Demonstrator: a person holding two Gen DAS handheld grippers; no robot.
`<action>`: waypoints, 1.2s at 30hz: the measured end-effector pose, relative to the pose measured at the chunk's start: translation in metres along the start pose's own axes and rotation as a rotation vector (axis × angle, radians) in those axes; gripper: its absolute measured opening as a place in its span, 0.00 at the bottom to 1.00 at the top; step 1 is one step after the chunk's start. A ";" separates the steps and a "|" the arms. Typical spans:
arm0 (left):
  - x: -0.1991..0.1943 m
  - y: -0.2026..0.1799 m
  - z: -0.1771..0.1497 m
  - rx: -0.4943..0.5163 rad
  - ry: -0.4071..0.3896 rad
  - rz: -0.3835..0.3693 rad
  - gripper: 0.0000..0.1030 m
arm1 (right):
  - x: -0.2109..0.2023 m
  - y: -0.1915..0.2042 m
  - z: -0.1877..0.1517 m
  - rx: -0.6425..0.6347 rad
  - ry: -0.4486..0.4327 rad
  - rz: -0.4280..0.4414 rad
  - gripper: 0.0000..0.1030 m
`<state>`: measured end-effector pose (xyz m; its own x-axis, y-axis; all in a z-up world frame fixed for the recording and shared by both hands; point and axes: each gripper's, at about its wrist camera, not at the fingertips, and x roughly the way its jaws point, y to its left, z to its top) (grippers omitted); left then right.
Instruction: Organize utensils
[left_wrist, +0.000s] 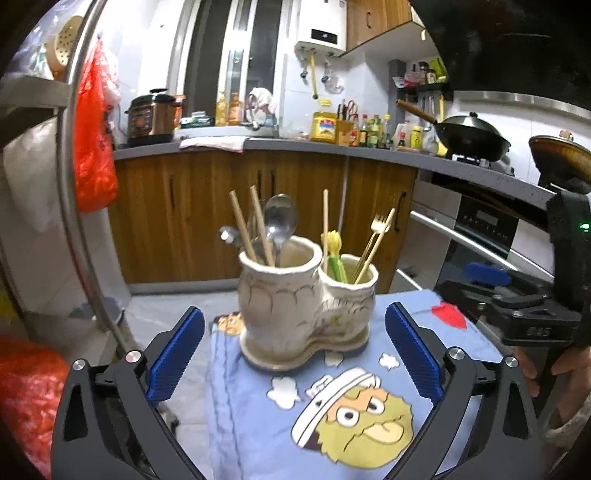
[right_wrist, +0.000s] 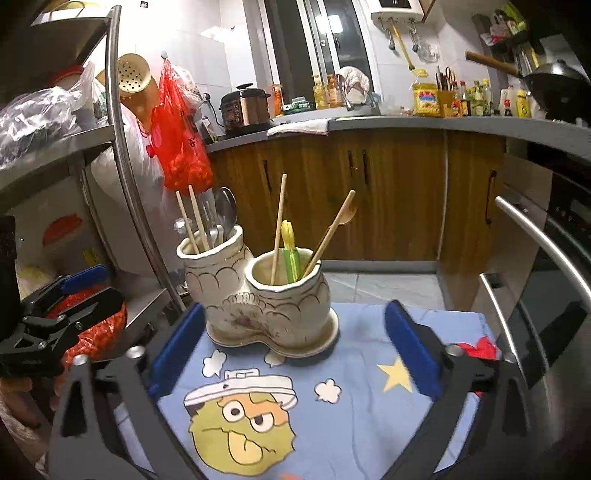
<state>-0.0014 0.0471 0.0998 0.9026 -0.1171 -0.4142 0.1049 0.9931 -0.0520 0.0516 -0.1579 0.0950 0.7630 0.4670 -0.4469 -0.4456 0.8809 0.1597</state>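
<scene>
My left tongs (left_wrist: 294, 349) stand spread wide with nothing between the blue pads, and my right tongs (right_wrist: 294, 347) are just as wide and just as empty. The ceramic utensil holder (left_wrist: 306, 295) sits straight ahead of both, at the middle of each frame, on the far part of the desk under a blue cartoon cloth (left_wrist: 332, 406). In the left wrist view its base lies between and just beyond the pads; in the right wrist view it sits slightly left of centre, close to the left pad. Neither pad touches it, and I judge neither hand clearly the nearer. The holder is two joined cups on one oval saucer base, its long axis running across the frame, left cup taller. It is glazed cream pottery with scalloped brown lines, smooth and hard, likely slippery. The taller cup holds two wooden chopsticks (left_wrist: 251, 225) and a steel spoon (left_wrist: 281, 221), all leaning but near upright. The lower cup holds a single wooden chopstick (left_wrist: 325, 225), a yellow-green plastic utensil (left_wrist: 334, 254) and a gold fork (left_wrist: 380, 225); the right wrist view shows a wooden spoon (right_wrist: 334, 229) there too. No loose utensil lies on the cloth, so sorting looks nearly done.
</scene>
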 end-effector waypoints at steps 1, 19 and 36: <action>-0.001 0.001 -0.001 -0.005 0.010 0.010 0.95 | -0.003 0.001 -0.001 -0.004 -0.003 -0.006 0.95; -0.007 0.005 -0.016 0.011 0.049 0.100 0.95 | -0.012 0.004 -0.016 -0.024 -0.009 -0.065 0.95; -0.006 0.006 -0.017 0.013 0.051 0.100 0.95 | -0.013 0.003 -0.015 -0.024 -0.006 -0.065 0.95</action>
<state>-0.0135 0.0533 0.0862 0.8867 -0.0169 -0.4621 0.0208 0.9998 0.0035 0.0335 -0.1620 0.0882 0.7938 0.4092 -0.4499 -0.4059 0.9074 0.1091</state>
